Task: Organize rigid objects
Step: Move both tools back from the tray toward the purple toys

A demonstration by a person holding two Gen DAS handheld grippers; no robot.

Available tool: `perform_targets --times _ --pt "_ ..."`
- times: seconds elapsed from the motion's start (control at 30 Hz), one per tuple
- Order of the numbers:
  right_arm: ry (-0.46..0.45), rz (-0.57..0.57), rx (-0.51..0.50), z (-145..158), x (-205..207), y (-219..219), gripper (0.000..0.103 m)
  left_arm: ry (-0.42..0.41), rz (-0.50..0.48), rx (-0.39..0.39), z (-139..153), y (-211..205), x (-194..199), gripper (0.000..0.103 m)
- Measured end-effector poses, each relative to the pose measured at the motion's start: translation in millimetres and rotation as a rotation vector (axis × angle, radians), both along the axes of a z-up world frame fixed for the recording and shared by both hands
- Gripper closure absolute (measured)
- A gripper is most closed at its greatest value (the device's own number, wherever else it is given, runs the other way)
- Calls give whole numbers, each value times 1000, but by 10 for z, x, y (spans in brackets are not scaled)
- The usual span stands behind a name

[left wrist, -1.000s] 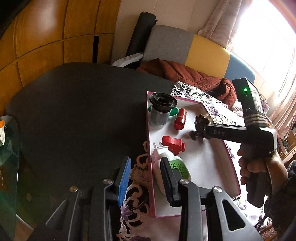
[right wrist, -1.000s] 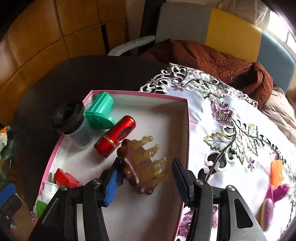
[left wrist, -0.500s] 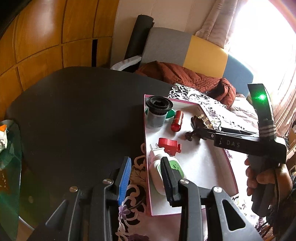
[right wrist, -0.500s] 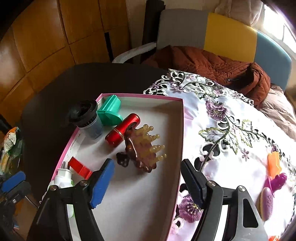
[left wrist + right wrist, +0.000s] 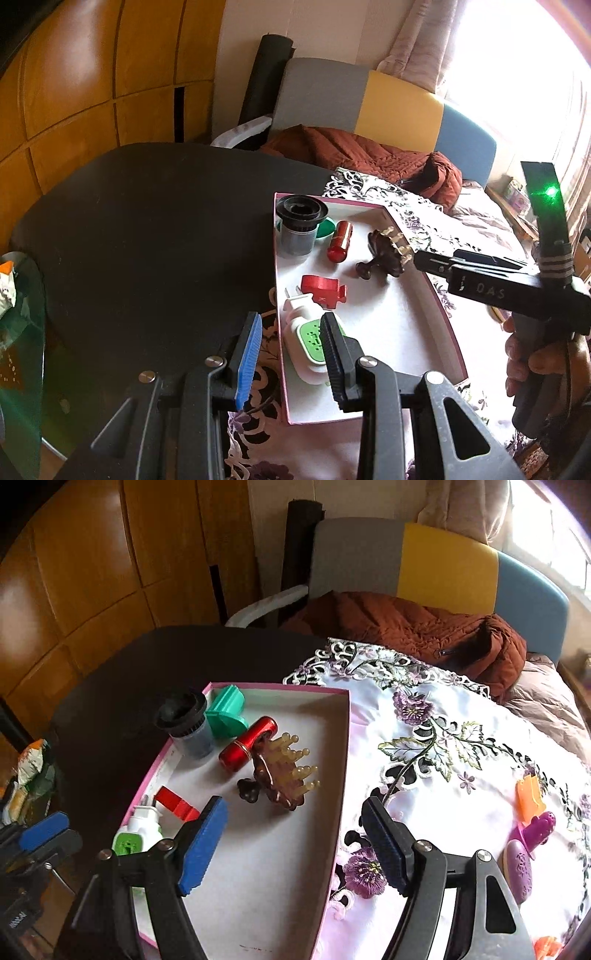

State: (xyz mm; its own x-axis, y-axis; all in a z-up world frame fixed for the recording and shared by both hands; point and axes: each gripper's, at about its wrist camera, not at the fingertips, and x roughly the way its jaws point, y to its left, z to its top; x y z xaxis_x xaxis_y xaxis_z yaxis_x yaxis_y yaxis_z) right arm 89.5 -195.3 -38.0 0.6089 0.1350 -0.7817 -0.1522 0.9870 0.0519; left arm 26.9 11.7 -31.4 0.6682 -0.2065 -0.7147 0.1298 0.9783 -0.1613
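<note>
Comb point(image 5: 284, 775) beyond right fingers point(image 5: 201, 843), apart

One pink box point(image 5: 334, 775), six objects inside, three on cloth point(image 5: 461, 805)

In the box point(image 5: 343, 738), the comb point(image 5: 284, 775) lies just right of the tube point(image 5: 247, 744); the cup point(image 5: 188, 723) stands left.

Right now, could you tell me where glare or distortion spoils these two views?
Left wrist view: the window is blown out to white, washing the upper right, and a green lens flare sits on the glass table; the wood wall panels bow from the fisheye. Right wrist view: exposure is more even, the box is sharp, and only the window corner glares.
</note>
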Motion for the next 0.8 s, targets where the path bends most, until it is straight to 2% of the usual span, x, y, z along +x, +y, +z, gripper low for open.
perform_targets --times 0.37,0.57,0.8 --pt "-55 -61 14 249 -180 -390 25 -17 -52 34 56 -169 -35 70" --pt "-85 -165 1 393 -237 -915 23 -26 -99 60 100 -318 -49 70" --pt "-110 -347 -56 477 -325 -1722 23 -31 -176 87 145 -594 -43 70"
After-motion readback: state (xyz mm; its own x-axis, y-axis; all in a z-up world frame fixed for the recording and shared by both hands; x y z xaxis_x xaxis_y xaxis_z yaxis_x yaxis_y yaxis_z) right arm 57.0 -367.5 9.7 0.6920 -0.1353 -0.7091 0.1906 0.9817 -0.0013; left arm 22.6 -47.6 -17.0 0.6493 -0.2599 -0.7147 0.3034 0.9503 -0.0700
